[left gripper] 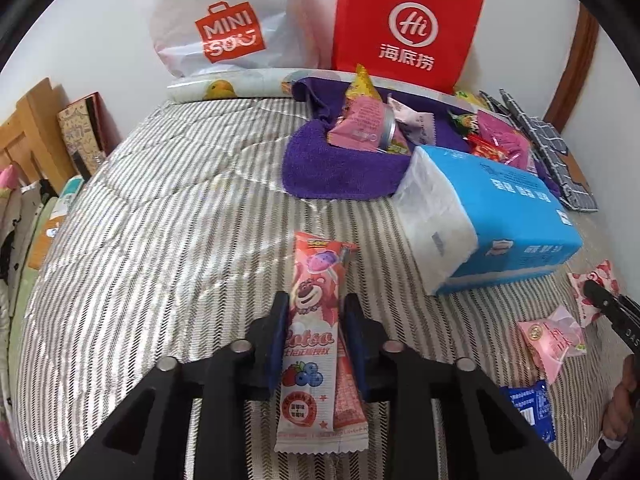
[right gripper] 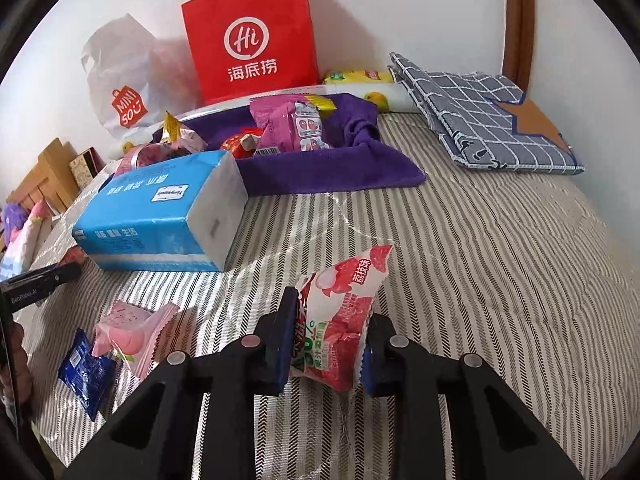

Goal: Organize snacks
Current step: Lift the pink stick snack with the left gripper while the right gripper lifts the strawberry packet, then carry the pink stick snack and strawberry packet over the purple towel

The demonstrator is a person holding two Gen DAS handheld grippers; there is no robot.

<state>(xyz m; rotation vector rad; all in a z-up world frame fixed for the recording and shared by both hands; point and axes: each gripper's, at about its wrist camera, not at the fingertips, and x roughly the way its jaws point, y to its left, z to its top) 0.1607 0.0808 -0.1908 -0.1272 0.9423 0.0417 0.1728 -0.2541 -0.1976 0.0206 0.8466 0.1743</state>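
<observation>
Pink snack packets are held in both jaws, the bear-printed stick [left gripper: 310, 344] left, the lychee pouch [right gripper: 344, 320] right, transfer to the purple towel [left gripper: 340, 168] being judged next.

Two wrist views, angled down, close, sharing tissue pack [left gripper: 500, 216].
</observation>
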